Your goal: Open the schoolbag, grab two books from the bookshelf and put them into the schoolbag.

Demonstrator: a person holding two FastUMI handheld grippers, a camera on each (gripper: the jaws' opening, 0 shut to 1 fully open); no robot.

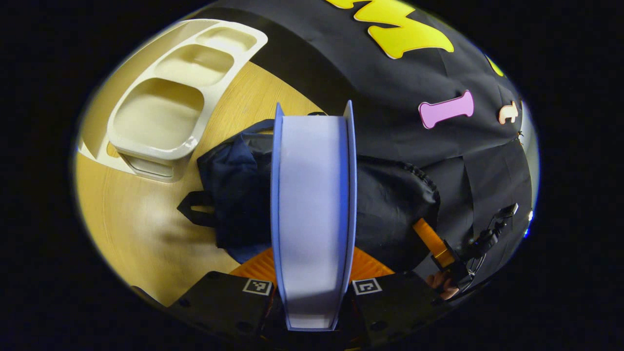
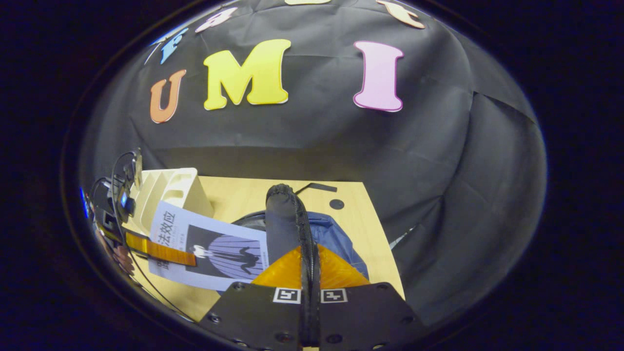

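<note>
The left tool (image 1: 313,297) gripped a book (image 1: 313,214) edge-up, its long axis pointing straight at the schoolbag (image 1: 390,204) just beyond; the right tool (image 2: 310,292) pinched the bag's rim (image 2: 285,214).

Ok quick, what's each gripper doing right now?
Left gripper: closed on the book, held over the schoolbag.
Right gripper: closed on the schoolbag's zipper edge, holding it up.
</note>
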